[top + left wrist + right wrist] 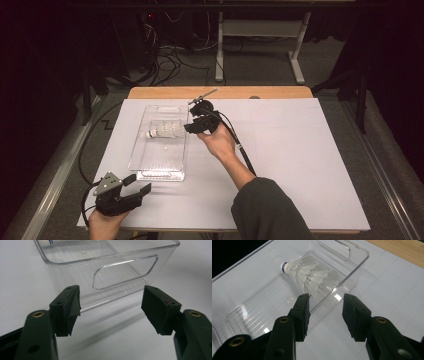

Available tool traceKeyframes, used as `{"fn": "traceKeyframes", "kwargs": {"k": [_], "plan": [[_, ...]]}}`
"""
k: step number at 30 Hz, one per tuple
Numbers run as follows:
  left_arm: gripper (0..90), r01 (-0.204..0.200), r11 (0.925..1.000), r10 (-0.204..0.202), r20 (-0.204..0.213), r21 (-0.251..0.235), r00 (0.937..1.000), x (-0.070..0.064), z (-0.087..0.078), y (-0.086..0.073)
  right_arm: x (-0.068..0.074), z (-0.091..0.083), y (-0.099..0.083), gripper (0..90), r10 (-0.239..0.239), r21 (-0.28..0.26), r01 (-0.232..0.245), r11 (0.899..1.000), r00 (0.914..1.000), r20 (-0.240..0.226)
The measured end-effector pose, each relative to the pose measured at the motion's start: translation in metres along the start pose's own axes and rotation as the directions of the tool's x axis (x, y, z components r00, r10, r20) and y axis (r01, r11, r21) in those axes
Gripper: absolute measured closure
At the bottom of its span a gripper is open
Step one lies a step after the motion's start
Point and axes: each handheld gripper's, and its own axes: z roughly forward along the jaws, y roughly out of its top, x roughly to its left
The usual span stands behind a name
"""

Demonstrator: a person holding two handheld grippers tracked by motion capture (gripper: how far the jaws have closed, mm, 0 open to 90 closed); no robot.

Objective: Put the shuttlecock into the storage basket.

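- One shuttlecock (312,277) lies on its side inside the clear tray (137,150).
- Your right gripper (192,127) hovers at the tray's rim, jaws apart, empty.
- Your left gripper (137,185) rests near the tray's near end, jaws apart.

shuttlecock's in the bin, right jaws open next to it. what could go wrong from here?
1. The right gripper sits at the clear bin's long wall; pulling back carelessly could clip the rim and shift the light bin.
2. The shuttlecock lies loose on its side, so a nudged bin may roll it.
3. The left gripper is open near the handle end and isn't steadying it.
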Motion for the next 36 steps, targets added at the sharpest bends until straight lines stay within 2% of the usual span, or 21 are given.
{"fn": "traceKeyframes", "kwargs": {"k": [36], "plan": [[32.5,0.005,1.0,-0.005,-0.007,0.008,1.0,0.001,0.001,0.0,-0.025,-0.019,-0.028,57.0,0.043,-0.026,-0.043,0.999,0.999,0.013]]}}
